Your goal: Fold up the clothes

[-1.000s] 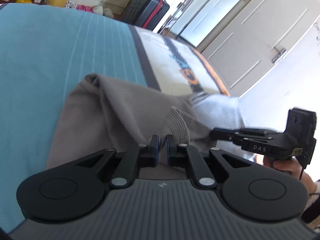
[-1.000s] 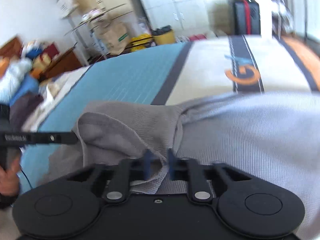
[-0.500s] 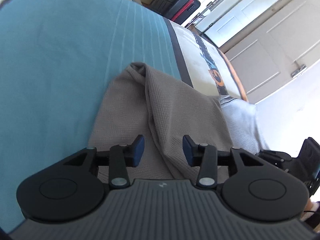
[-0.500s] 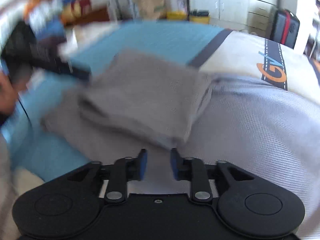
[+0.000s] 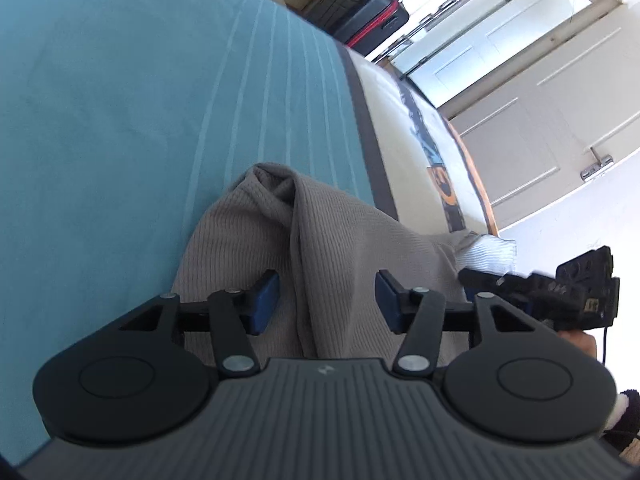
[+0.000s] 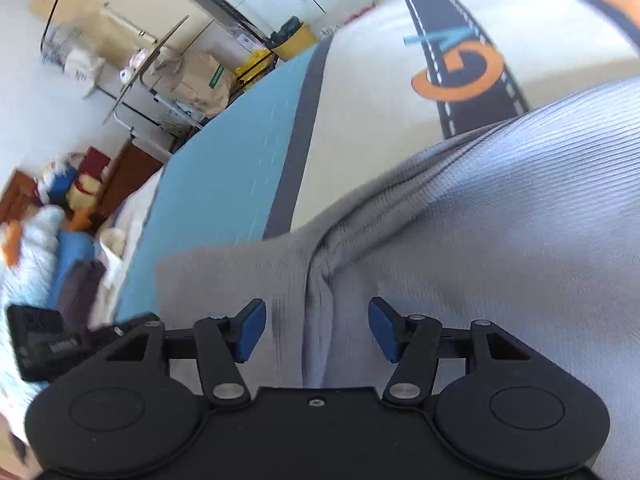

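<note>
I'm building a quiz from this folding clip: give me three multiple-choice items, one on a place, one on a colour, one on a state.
1. Where does the grey garment lie?
A. on the bedspread
B. on a chair
C. in a basket

2. What colour are the left gripper finger pads?
A. red
B. blue
C. yellow

3. How do the right gripper jaws stand?
A. clamped on cloth
B. shut and empty
C. open over the cloth

Answers:
1 A, the garment spreads across the teal and cream bedspread.
2 B, both pads show blue.
3 C, the pads stand well apart with a fold of the garment beneath them.
</note>
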Available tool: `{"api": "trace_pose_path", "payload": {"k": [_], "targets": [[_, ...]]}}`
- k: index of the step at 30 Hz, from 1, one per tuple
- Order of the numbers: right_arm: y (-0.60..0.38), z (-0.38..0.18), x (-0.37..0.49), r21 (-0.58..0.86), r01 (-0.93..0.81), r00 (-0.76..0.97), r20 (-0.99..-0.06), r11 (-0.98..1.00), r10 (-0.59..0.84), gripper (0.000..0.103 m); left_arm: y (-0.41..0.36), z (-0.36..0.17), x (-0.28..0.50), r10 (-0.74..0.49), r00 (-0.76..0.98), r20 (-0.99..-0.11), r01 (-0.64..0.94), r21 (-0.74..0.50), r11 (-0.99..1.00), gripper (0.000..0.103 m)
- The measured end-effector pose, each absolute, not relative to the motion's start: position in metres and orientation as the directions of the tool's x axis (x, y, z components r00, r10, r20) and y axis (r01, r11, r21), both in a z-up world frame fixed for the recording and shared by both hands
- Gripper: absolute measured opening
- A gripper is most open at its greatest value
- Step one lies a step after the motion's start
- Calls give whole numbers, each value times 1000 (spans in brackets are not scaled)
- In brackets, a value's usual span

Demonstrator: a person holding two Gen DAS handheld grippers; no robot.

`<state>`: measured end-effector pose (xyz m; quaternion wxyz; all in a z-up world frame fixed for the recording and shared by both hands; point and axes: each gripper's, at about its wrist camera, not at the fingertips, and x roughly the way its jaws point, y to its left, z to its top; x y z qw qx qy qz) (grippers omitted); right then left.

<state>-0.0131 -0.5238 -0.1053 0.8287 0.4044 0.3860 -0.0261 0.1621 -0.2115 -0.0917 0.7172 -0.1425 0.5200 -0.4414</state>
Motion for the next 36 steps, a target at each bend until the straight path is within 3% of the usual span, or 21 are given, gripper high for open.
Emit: {"api": "trace_pose_path", "payload": {"k": [4, 5, 6, 7, 8, 12, 15, 18, 20, 23, 25, 28, 31, 33, 36], "targets": [[-532, -112, 5, 734, 264, 737, -572, 626, 360, 69, -226, -96, 173, -797, 88, -597, 478, -677, 560, 58], [-529, -112, 11, 712, 257, 734, -584, 654, 347, 64, -230, -97, 176, -801, 93, -591, 477, -680, 557, 52], [-526, -112, 16, 684, 250, 731, -597, 686, 329, 58, -234, -97, 179, -805, 98, -585, 475, -683, 555, 29], [-523, -108, 20, 632, 241, 732, -617, 737, 289, 36, -237, -97, 181, -806, 112, -581, 478, -680, 556, 15], [-521, -104, 25, 580, 232, 735, -630, 781, 251, 26, -239, -93, 182, -801, 148, -579, 493, -659, 568, 9], [-532, -87, 38, 534, 213, 755, -622, 818, 210, 20, -241, -86, 189, -767, 282, -576, 495, -597, 631, 10], [-518, -86, 51, 401, 192, 698, -698, 896, 163, 20, -244, -89, 192, -718, 305, -626, 513, -527, 677, 13], [-502, -84, 54, 288, 193, 669, -738, 938, 89, 24, -237, -85, 190, -708, 298, -640, 517, -515, 684, 13], [-498, -81, 43, 245, 225, 662, -749, 943, 37, 35, -221, -77, 187, -707, 284, -647, 506, -525, 684, 14], [-479, -69, 27, 96, 251, 658, -747, 963, -97, 47, -201, -66, 177, -672, 277, -687, 487, -503, 714, 46], [-459, -59, 14, -43, 246, 666, -719, 968, -201, 52, -187, -69, 169, -667, 253, -701, 456, -522, 721, 49], [-427, -47, -4, -274, 217, 694, -631, 937, -346, 75, -166, -74, 157, -660, 216, -719, 406, -549, 731, 53], [-404, -38, -19, -375, 150, 724, -588, 915, -360, 77, -145, -78, 144, -654, 178, -736, 355, -572, 740, 58], [-387, -31, -28, -335, 57, 732, -627, 941, -267, 77, -131, -81, 136, -650, 152, -745, 320, -585, 745, 68], [-354, -28, -52, -289, -62, 722, -673, 955, -157, 80, -128, -89, 127, -627, 141, -766, 343, -557, 757, 70]]}}
